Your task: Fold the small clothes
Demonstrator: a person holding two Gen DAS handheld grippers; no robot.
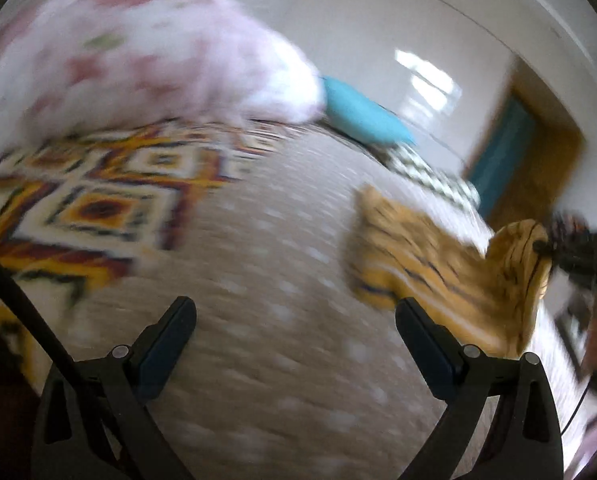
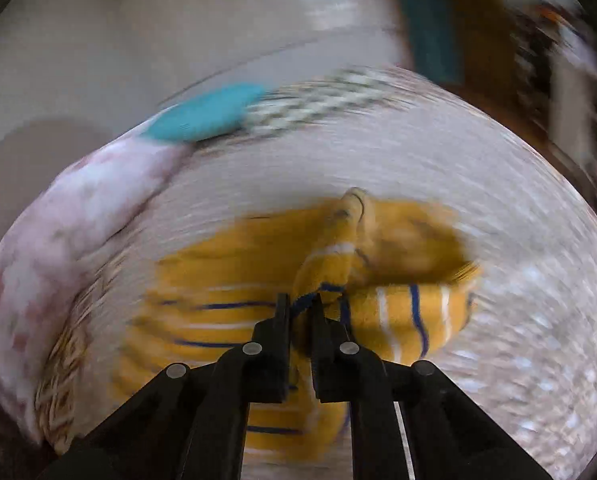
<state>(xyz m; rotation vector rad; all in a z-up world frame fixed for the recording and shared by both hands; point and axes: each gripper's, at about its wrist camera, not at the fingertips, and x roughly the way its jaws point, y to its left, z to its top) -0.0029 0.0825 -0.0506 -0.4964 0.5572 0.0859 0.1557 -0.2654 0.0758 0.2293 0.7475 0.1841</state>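
A small mustard-yellow garment [image 2: 226, 308] with blue and white stripes lies on the beige dotted bedspread [image 2: 498, 240]. My right gripper [image 2: 300, 300] is shut on a blue-trimmed edge of it, and that part is lifted and bunched above the rest. In the left wrist view the same striped garment [image 1: 430, 268] sits at the right, one end raised where the right gripper [image 1: 546, 246] pinches it. My left gripper [image 1: 294, 306] stands open over bare bedspread [image 1: 258, 360], left of the garment, with nothing between its fingers. Both views are blurred.
A pink-and-white floral quilt [image 1: 138, 60] is heaped at the back left, beside a patterned orange-and-purple blanket [image 1: 90, 200]. A turquoise pillow [image 1: 362, 114] and a checked cloth [image 1: 430, 172] lie at the far edge by the wall. A wooden doorway [image 1: 538, 160] is at the right.
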